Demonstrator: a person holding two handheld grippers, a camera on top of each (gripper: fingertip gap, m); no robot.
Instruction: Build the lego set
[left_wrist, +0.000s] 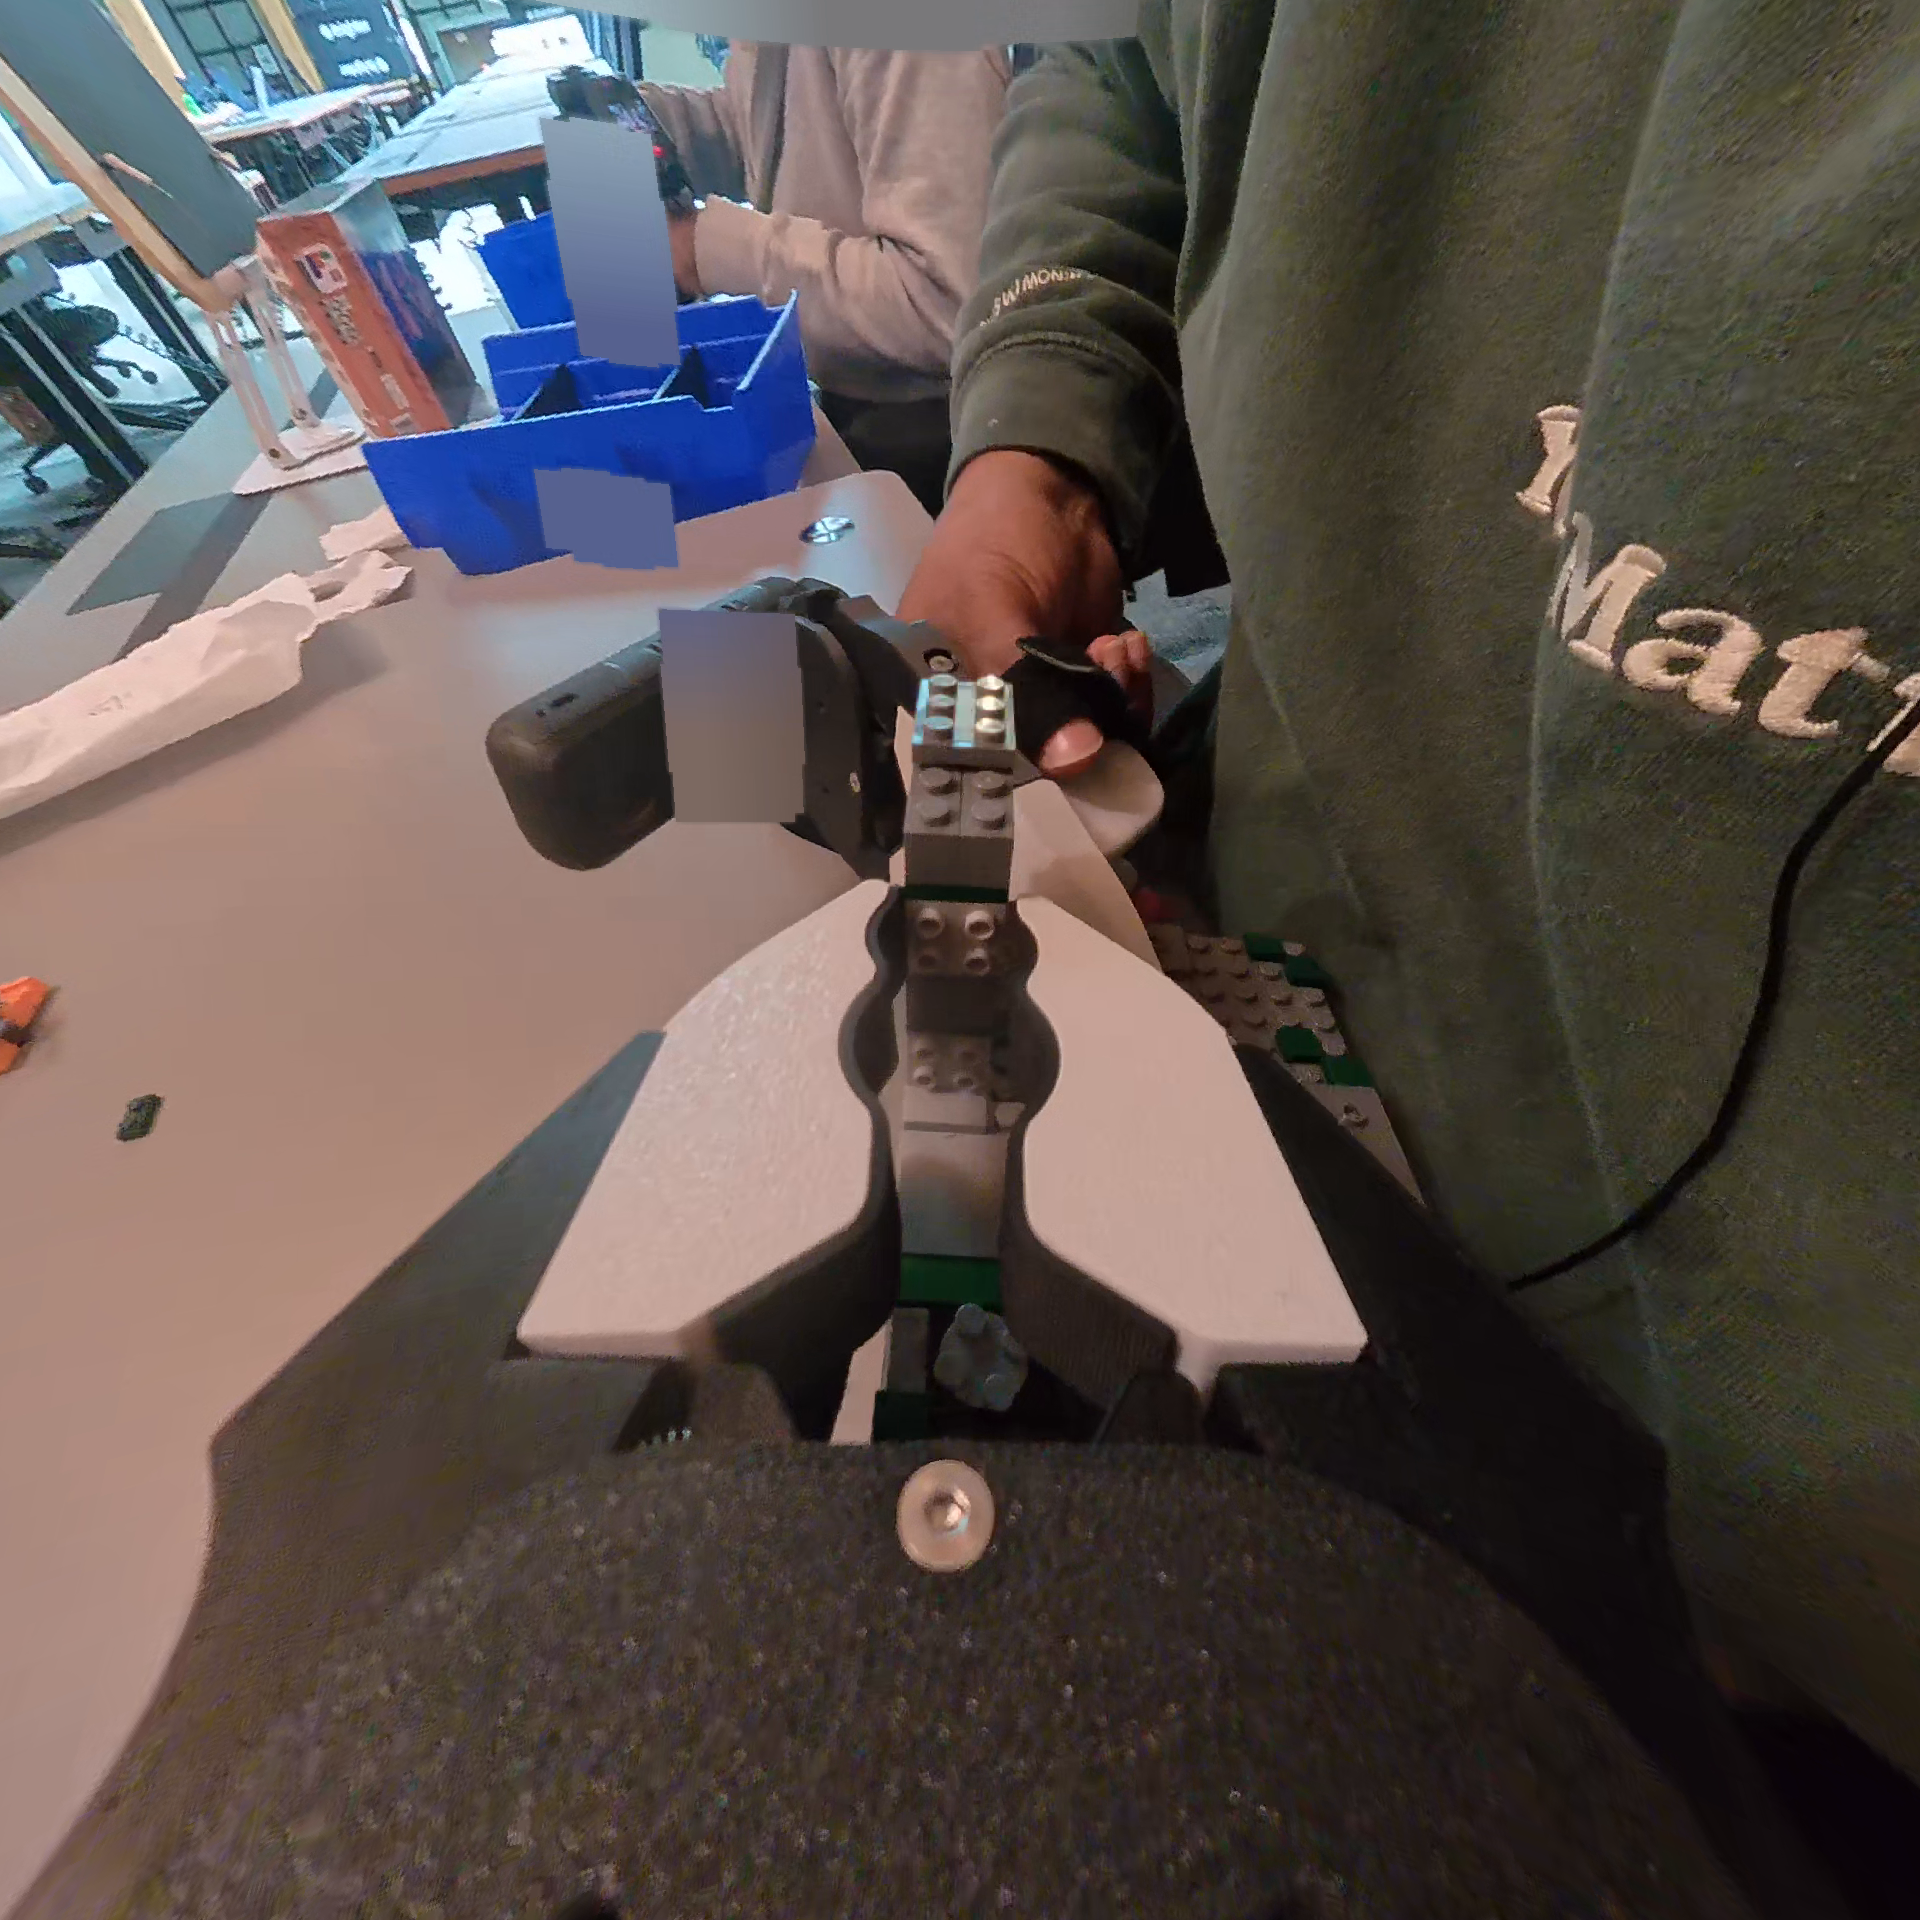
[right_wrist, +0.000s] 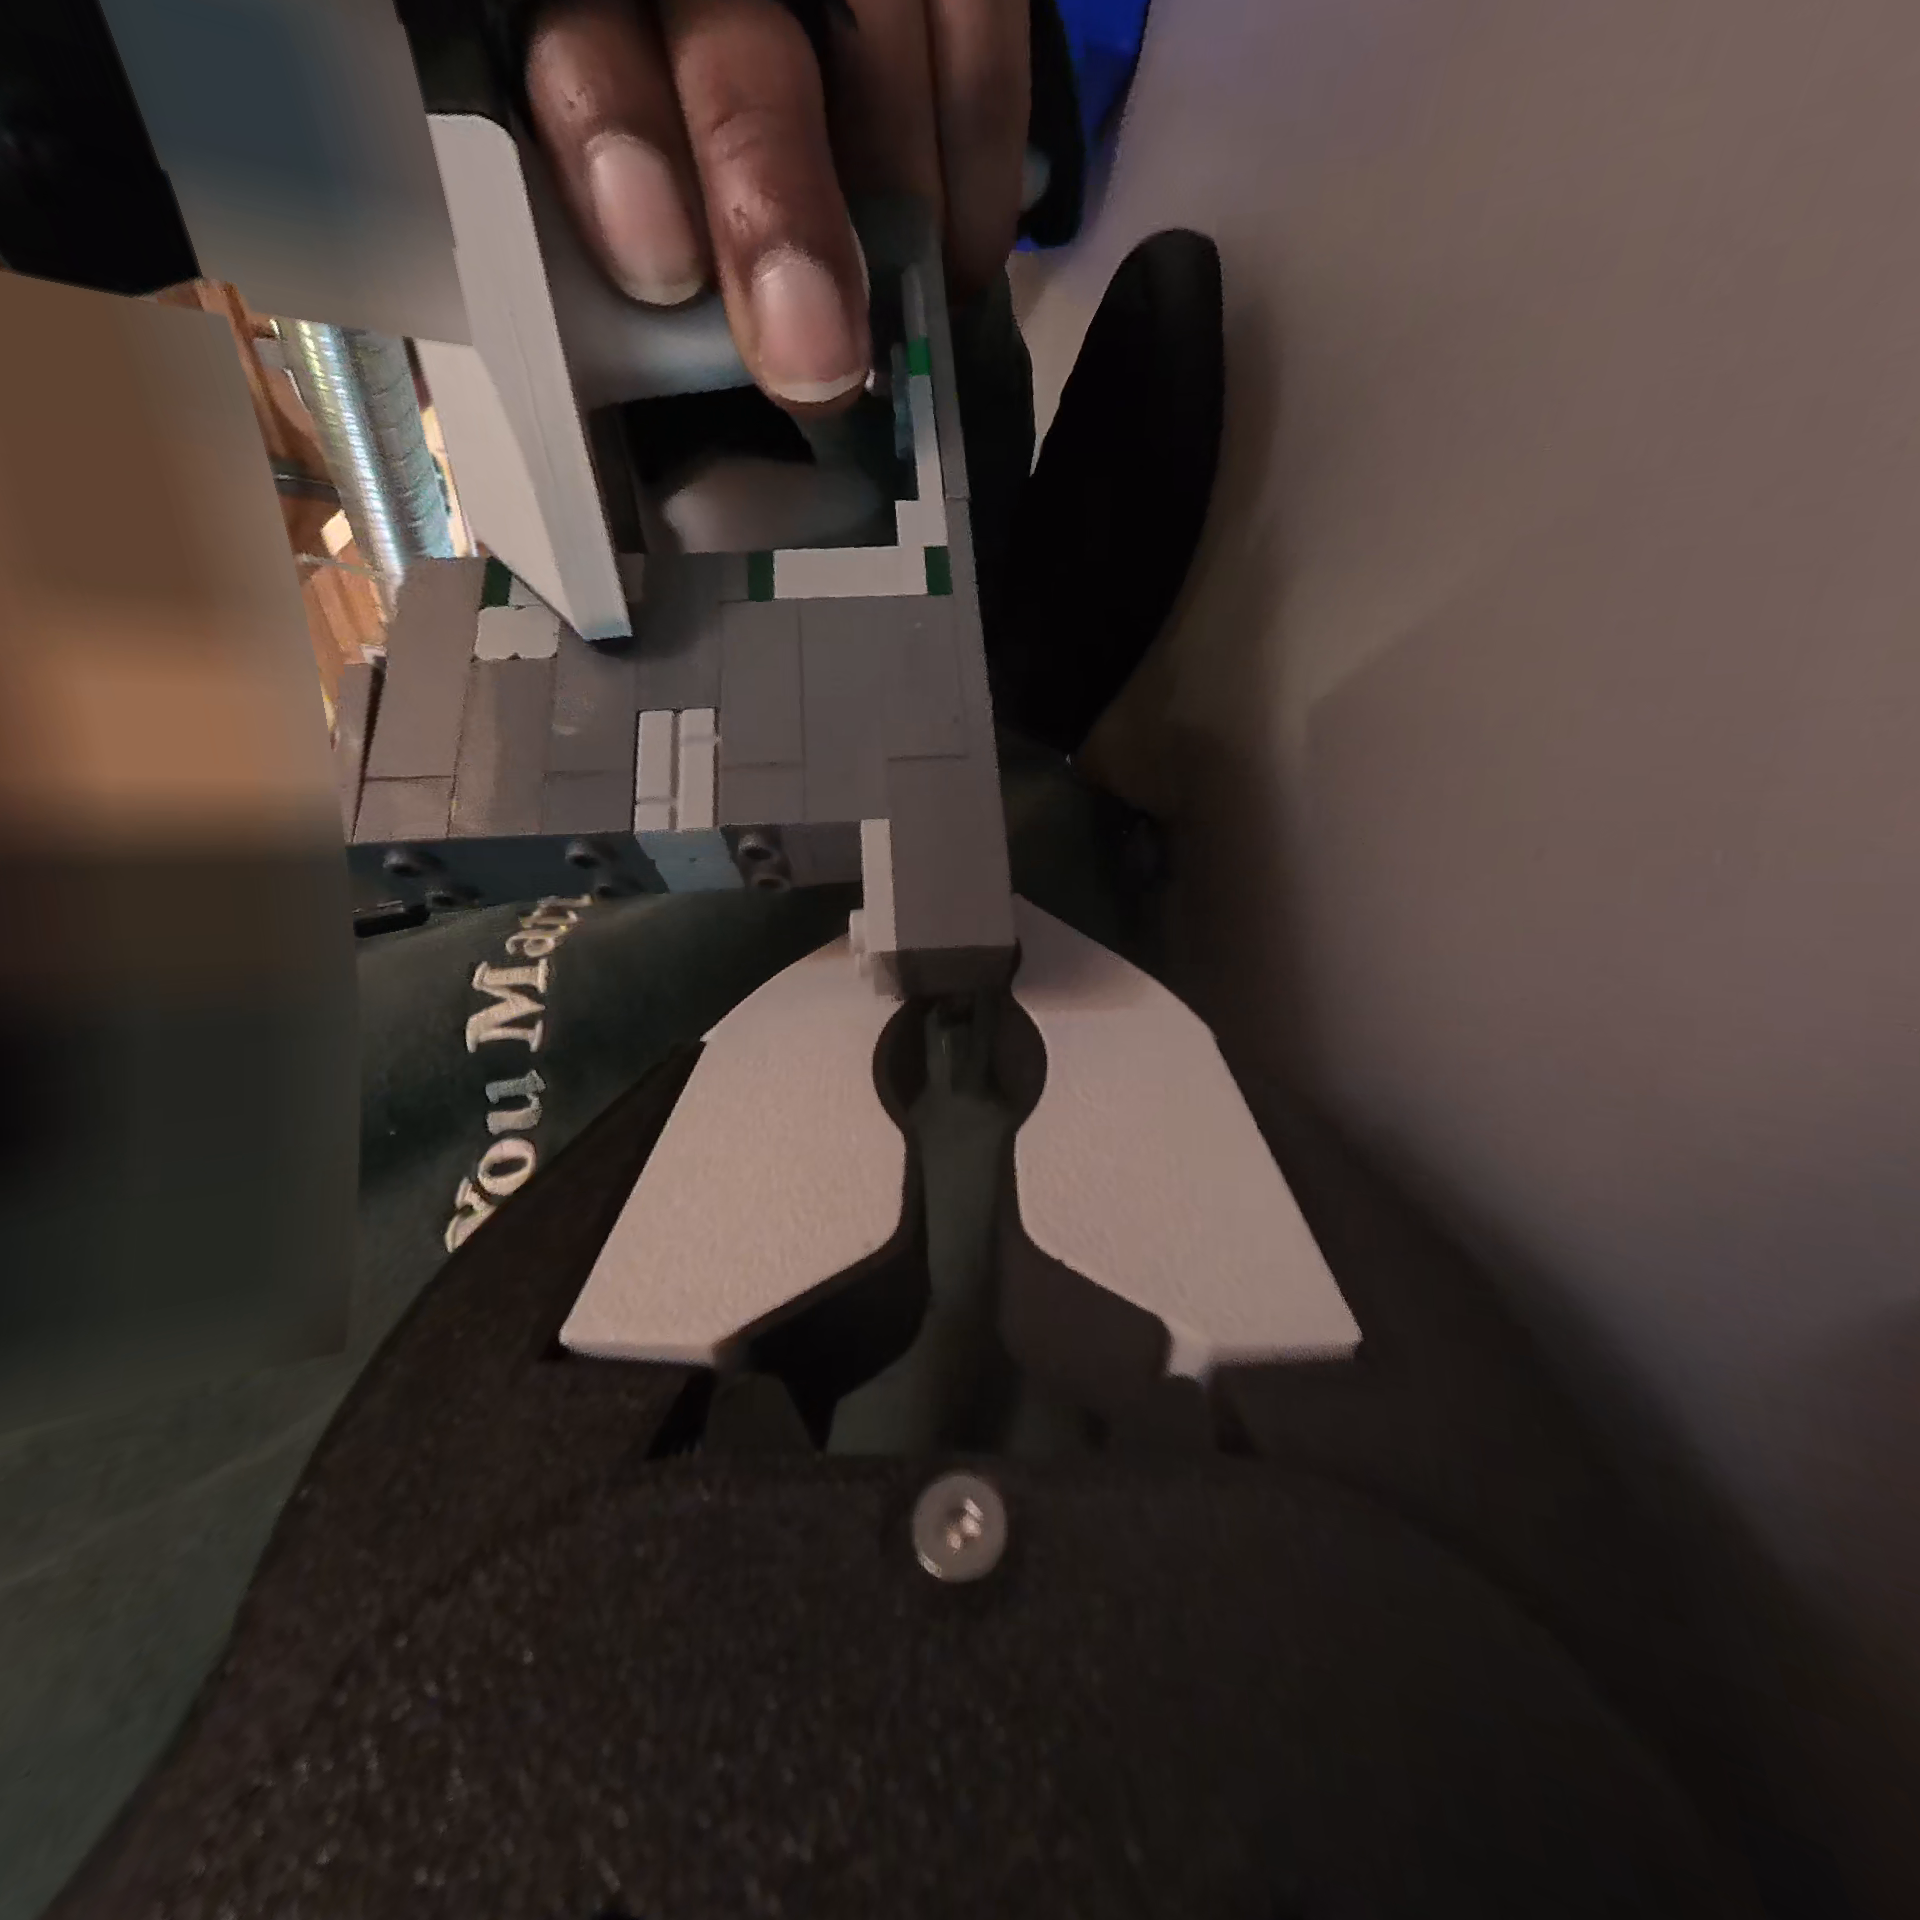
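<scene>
A: Lego build (left_wrist: 958, 831), grey w/ green strips — where's it sit?
B: Off the worktop (left_wrist: 312, 935), held up near the person's green sweatshirt (left_wrist: 1558, 727). In the left wrist view a studded grey column runs straight between the fingers of the left claw (left_wrist: 951, 1049), which is clenched on it.

A: And the right claw (right_wrist: 961, 1013)?
B: Nearly closed. Its tips meet the end of a grey block at the build's corner; something dark sits between them, too blurry to ID. Can't tell whether it's gripping the block or just touching it.

A: Right wrist view shows what else?
B: The build's side wall (right_wrist: 727, 707): grey bricks, a couple of white ones, thin green bits, and a square opening. A white finger (right_wrist: 530, 395) of the other claw lies across it, w/ a hand's fingers (right_wrist: 727, 187) pressed beside it.

A: Anything round the worktop?
B: Left wrist view: the right tool's black camera body (left_wrist: 582, 758) w/ the person's hand (left_wrist: 1008, 592) behind it. Farther back a blue divided bin (left_wrist: 623, 436), an orange box (left_wrist: 353, 312), crumpled white paper (left_wrist: 187, 665). Small orange piece (left_wrist: 21, 1018) at the left edge, a tiny dark piece (left_wrist: 138, 1115) near it. A studded grey-green plate (left_wrist: 1278, 1008) is beside the claw's right finger.
</scene>
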